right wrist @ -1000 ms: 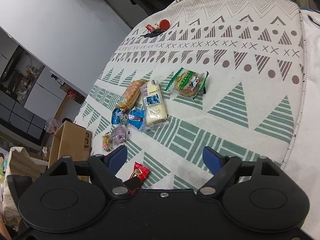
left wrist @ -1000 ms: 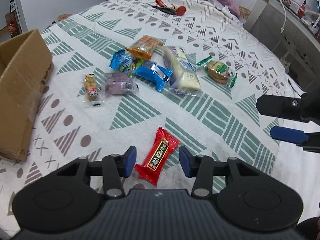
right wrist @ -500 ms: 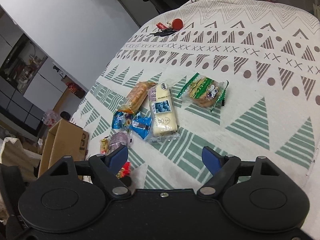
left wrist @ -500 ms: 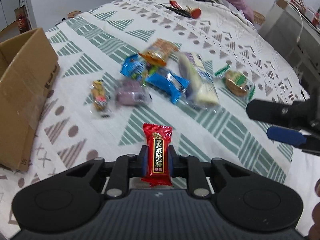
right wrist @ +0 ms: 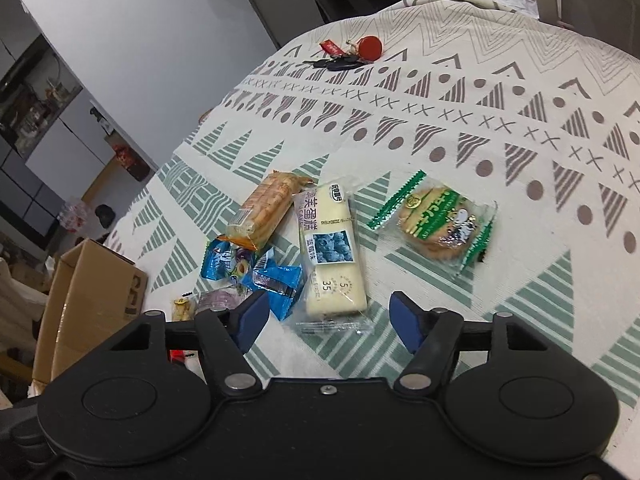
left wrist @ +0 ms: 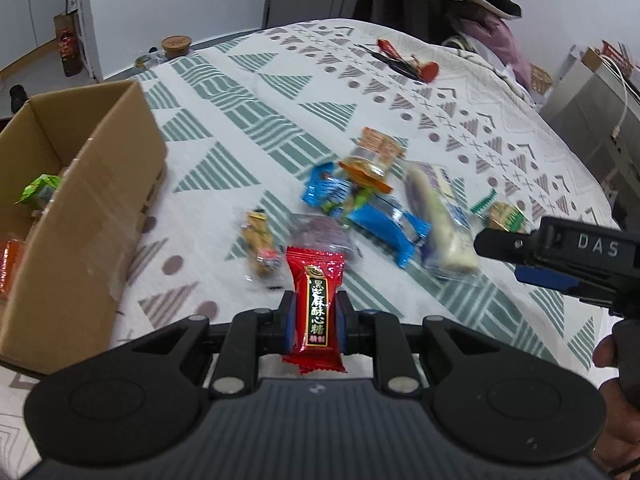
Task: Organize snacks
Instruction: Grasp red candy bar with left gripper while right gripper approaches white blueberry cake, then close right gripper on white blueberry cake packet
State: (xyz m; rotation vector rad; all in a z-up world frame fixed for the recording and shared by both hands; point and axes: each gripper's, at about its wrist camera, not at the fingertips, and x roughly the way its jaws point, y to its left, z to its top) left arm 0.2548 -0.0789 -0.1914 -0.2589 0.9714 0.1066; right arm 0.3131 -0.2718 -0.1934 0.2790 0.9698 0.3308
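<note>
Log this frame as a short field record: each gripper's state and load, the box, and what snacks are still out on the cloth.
left gripper: shut on red candy
right gripper: open, jaws just closing, nothing between the pads; blueberry cake pack just ahead
cardboard box: open, already holds a green packet
tablecloth: green cookie pack, orange cracker pack, blue packets left
</note>
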